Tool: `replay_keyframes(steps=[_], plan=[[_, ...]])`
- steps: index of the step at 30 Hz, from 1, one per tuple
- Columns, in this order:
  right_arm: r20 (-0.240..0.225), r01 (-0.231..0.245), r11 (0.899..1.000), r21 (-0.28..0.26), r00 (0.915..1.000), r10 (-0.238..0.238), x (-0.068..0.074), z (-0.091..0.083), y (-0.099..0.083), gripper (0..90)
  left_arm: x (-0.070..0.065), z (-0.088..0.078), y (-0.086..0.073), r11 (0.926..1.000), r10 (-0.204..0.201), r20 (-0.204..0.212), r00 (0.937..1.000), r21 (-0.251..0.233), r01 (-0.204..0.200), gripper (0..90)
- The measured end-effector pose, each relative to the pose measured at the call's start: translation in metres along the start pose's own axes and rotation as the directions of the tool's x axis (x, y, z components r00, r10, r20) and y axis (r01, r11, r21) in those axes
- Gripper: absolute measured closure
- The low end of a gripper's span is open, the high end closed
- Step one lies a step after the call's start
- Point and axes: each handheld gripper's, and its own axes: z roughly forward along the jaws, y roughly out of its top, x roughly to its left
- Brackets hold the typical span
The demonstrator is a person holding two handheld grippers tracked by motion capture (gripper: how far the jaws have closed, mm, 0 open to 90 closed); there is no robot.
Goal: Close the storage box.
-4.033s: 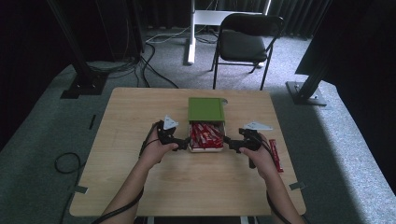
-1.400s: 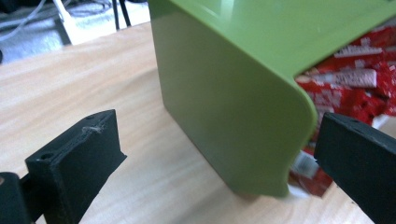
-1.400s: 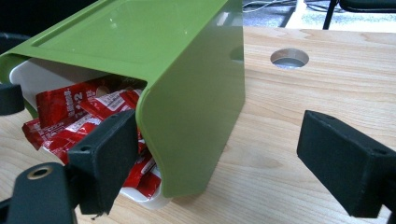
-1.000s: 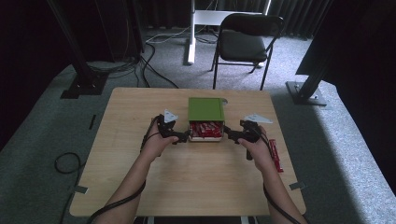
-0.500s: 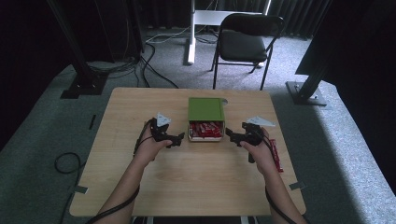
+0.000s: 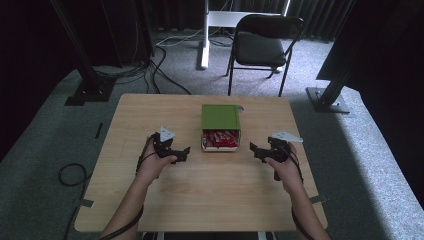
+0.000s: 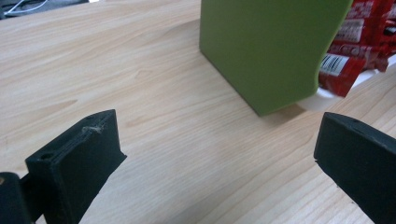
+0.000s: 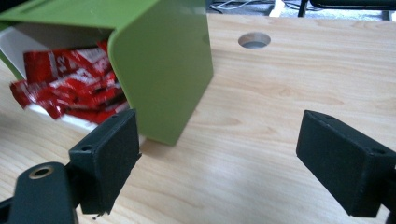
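A green box (image 6: 220, 116) lies at the middle of the wooden table (image 6: 210, 200). A white drawer (image 6: 204, 145) sticks out of its near end, full of red packets (image 6: 220, 139). My left gripper (image 6: 184, 152) hovers left of the drawer, open and holding nothing. Its own view has the green box (image 7: 266, 46), the red packets (image 7: 355, 42) and the left gripper (image 7: 219, 140) with jaws wide apart over bare wood. To the drawer's right is my right gripper (image 6: 254, 149), open too. In its view the green box (image 8: 159, 60) and red packets (image 8: 70, 88) lie beyond the right gripper (image 8: 224, 144).
A round cable hole (image 8: 254, 40) is cut in the table behind the box, at its right corner. A black folding chair (image 6: 262, 47), stand bases (image 6: 87, 92) and floor cables (image 6: 160, 60) lie past the far edge. Bare wood stretches between the box and the near edge.
Both grippers have drawn back from the drawer, the left one to the left and the right one to the right. The drawer sticks out less than four seconds ago.
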Motion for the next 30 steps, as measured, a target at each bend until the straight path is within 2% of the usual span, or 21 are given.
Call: replay_keyframes(steps=[3, 13, 18, 20, 24, 27, 30], plan=[[0.007, -0.003, 1.000, 0.004, 1.0000, 0.003, -0.001, -0.002, -0.006, 12.9, 0.002, -0.002, -0.004, 0.9999, -0.011, 0.000, 0.9999, 0.009, 0.011, 1.5], [0.040, -0.016, 1.000, 0.016, 0.9991, 0.016, -0.008, -0.009, -0.025, 12.9, 0.012, -0.011, -0.019, 0.9993, -0.033, -0.034, 0.9989, 0.015, 0.033, 1.5], [0.056, -0.017, 1.000, 0.022, 0.9983, 0.016, -0.012, -0.013, -0.031, 12.9, 0.017, -0.016, -0.029, 0.9981, -0.056, -0.049, 0.9972, 0.020, 0.057, 1.5], [0.070, -0.017, 1.000, 0.026, 0.9974, 0.015, -0.014, -0.015, -0.036, 12.9, 0.021, -0.020, -0.038, 0.9971, -0.070, -0.066, 0.9954, 0.026, 0.071, 1.5], [0.079, -0.018, 0.999, 0.034, 0.9967, 0.015, -0.017, -0.018, -0.042, 12.9, 0.024, -0.023, -0.045, 0.9963, -0.077, -0.080, 0.9938, 0.032, 0.080, 1.5], [0.091, -0.019, 0.999, 0.042, 0.9958, 0.016, -0.019, -0.020, -0.047, 12.9, 0.028, -0.027, -0.053, 0.9950, -0.081, -0.105, 0.9911, 0.050, 0.086, 1.5], [0.097, -0.020, 0.999, 0.044, 0.9952, 0.016, -0.020, -0.022, -0.051, 12.9, 0.032, -0.030, -0.059, 0.9925, -0.106, -0.119, 0.9872, 0.048, 0.113, 1.5]])
